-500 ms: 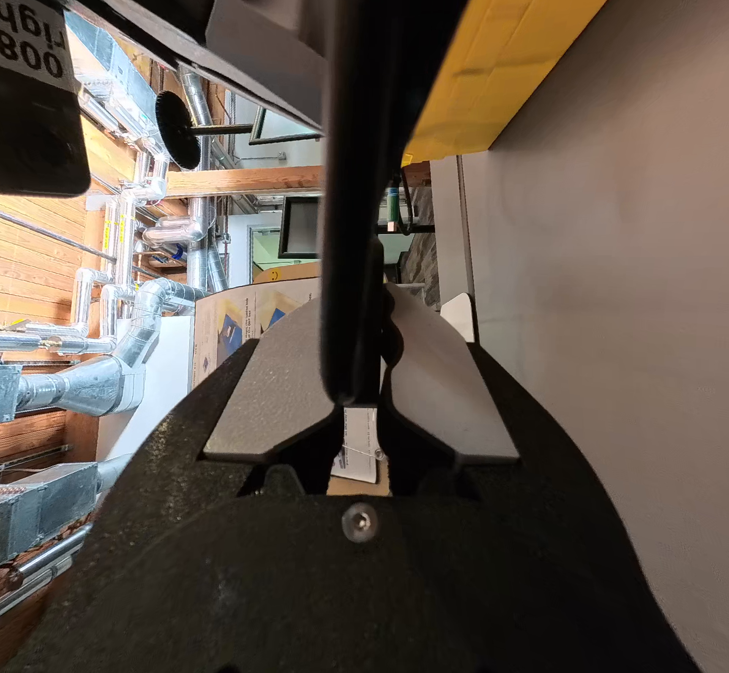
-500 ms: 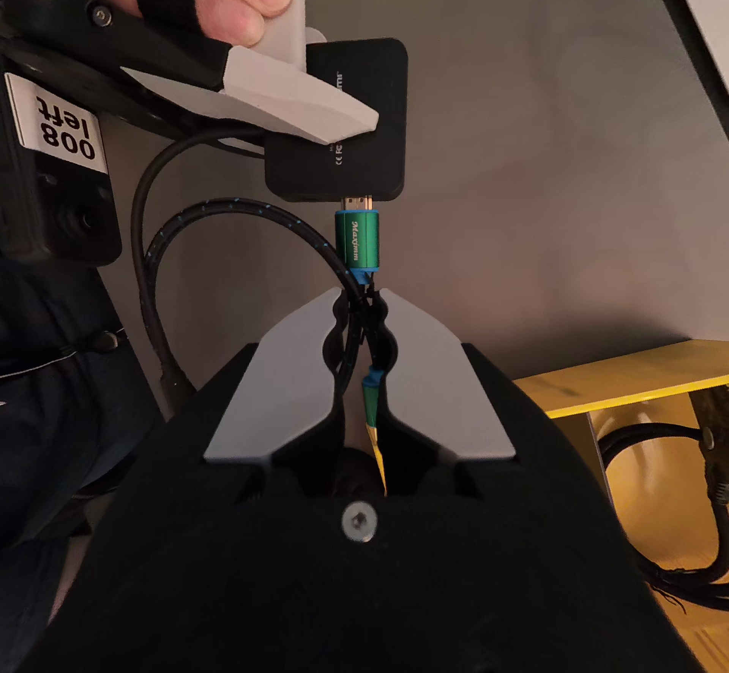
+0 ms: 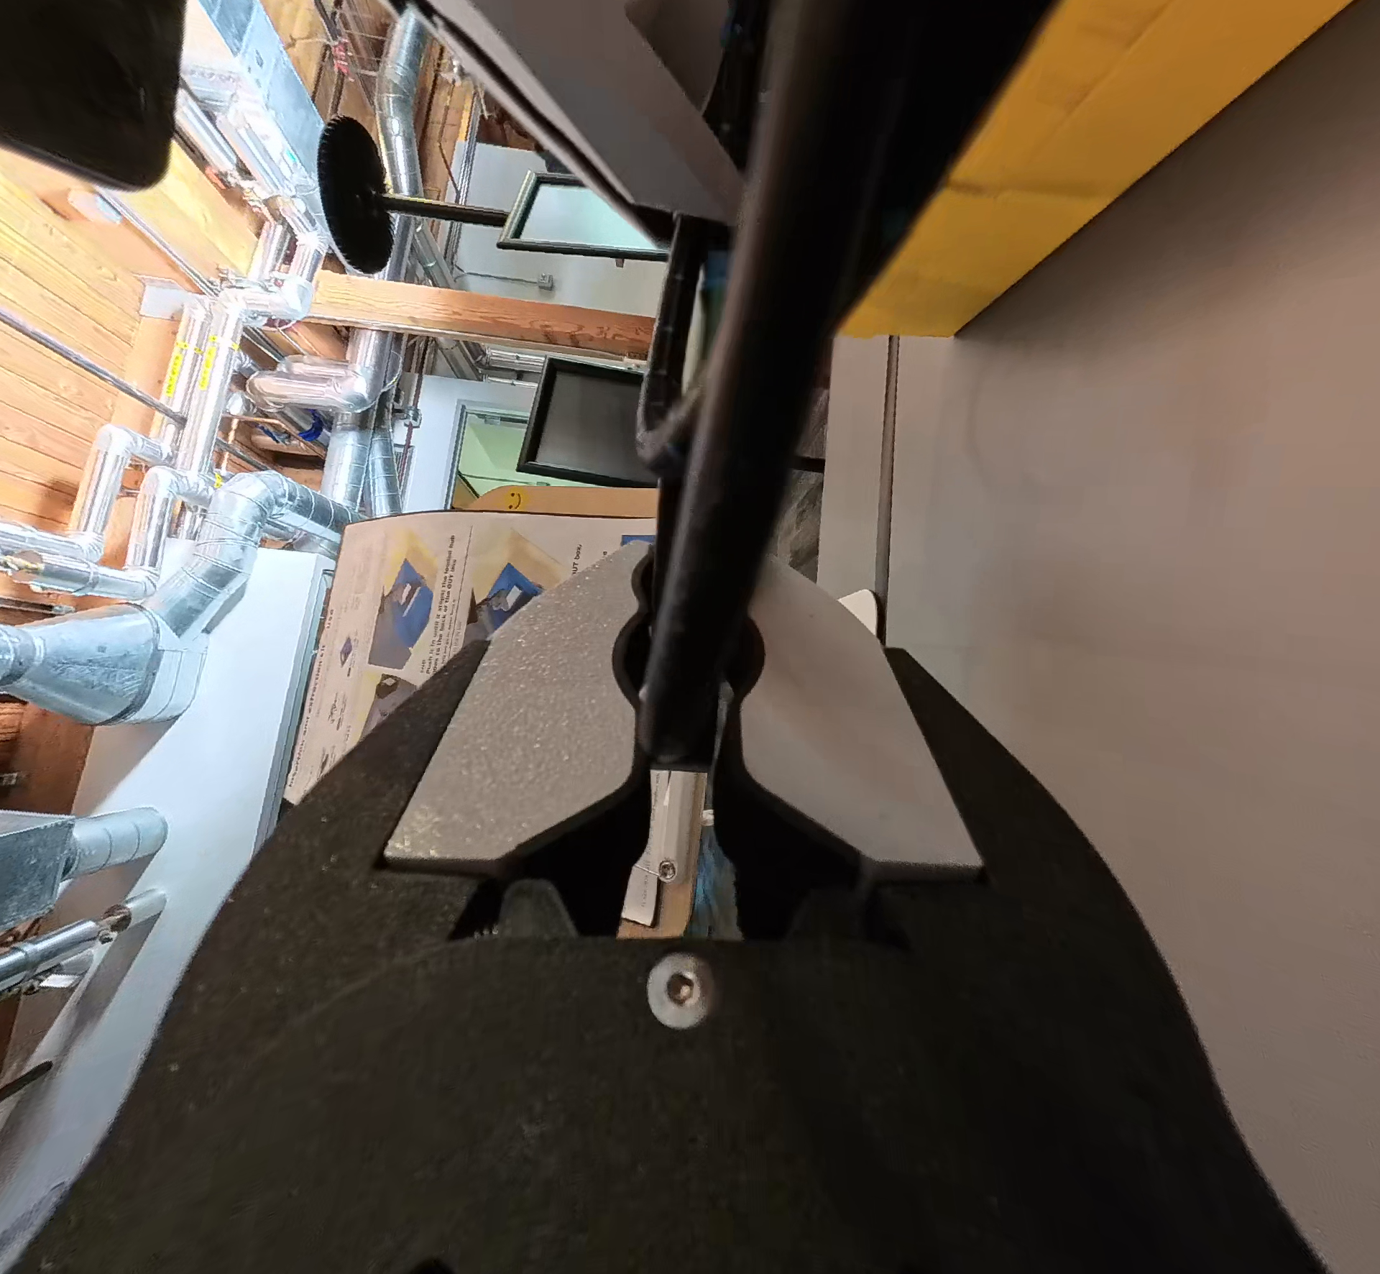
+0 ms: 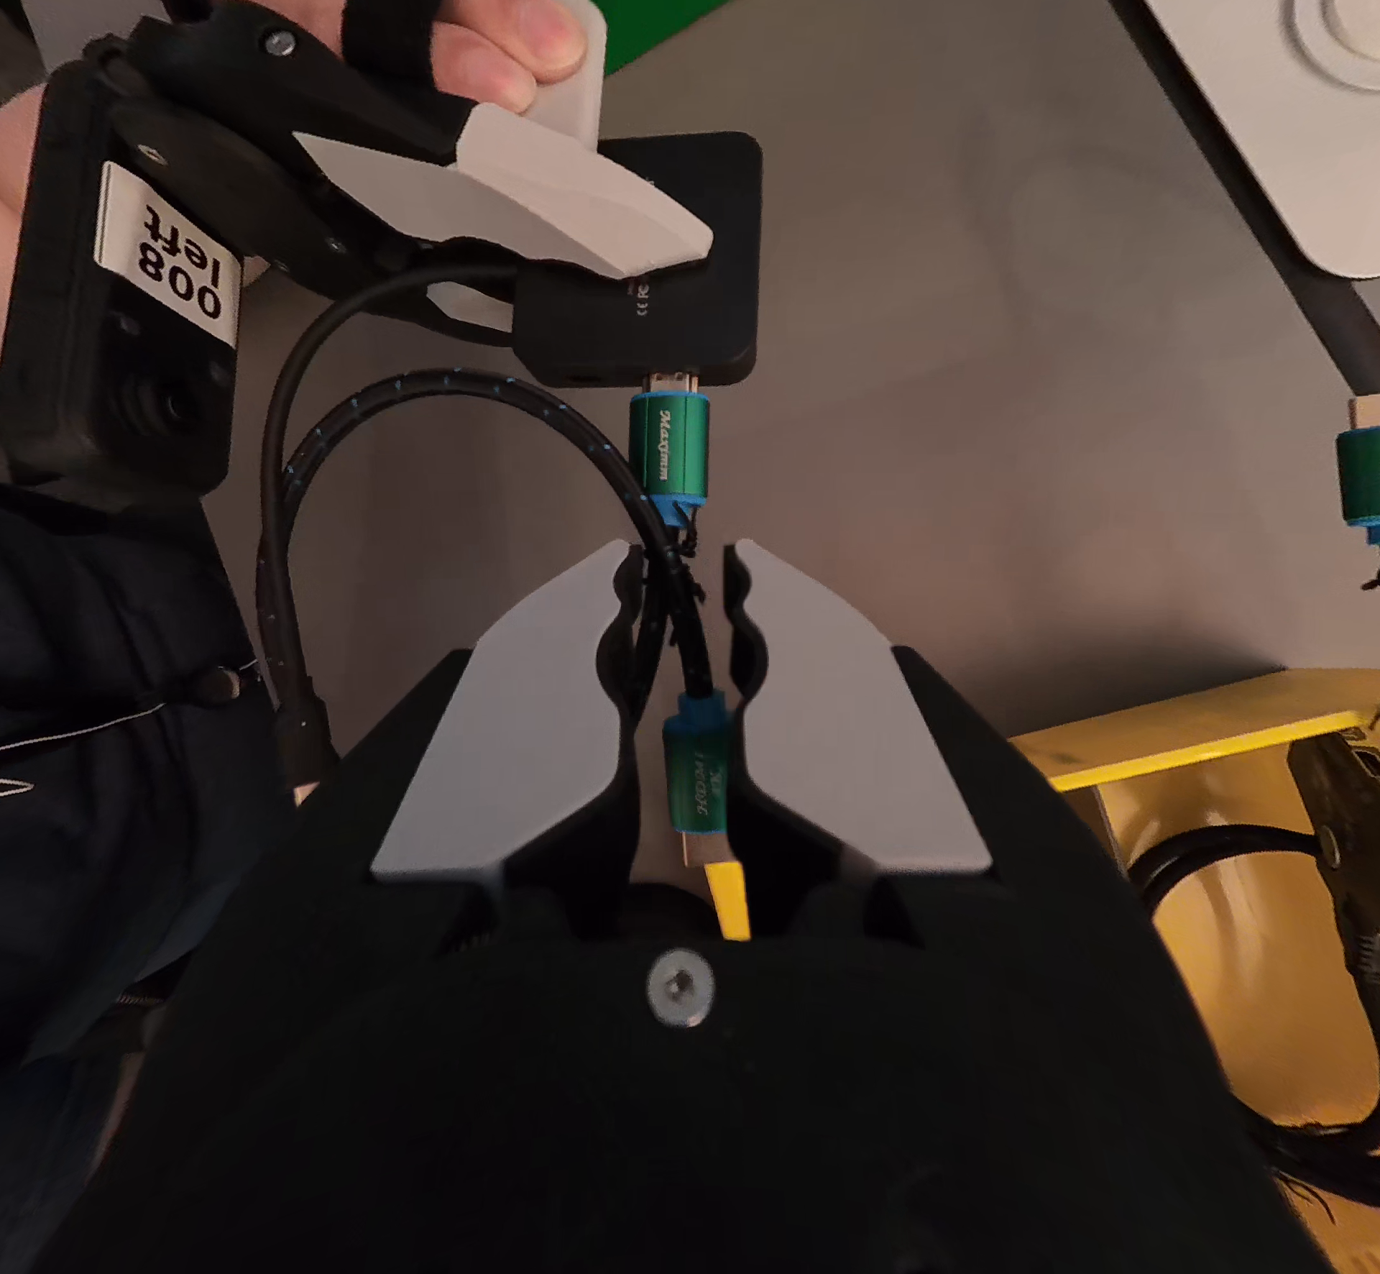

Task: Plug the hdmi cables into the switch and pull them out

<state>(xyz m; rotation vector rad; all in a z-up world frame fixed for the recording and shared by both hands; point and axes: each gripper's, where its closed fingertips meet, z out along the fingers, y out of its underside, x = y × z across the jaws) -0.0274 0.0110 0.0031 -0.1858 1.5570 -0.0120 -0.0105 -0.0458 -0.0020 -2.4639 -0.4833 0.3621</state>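
Left tool [image 4: 597, 245] pinches the switch [image 4: 672, 312]. Right tool [image 4: 679, 551] is spread around the braided cable [image 4: 463, 386]. Risk: green plug [image 4: 667, 450], partly seated, could tilt loose under the cable's pull.

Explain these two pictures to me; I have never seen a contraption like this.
No robot: a person holds a two-finger clamp in each hand, each carrying a camera that looks along its fingers. The left wrist view shows the left gripper shut on the black switch, seen edge-on. The right wrist view shows the right gripper open, a braided cable running loosely between its fingers. That cable's green plug sits in the switch, grey table behind. A yellow bin holding more cables stands on the right.
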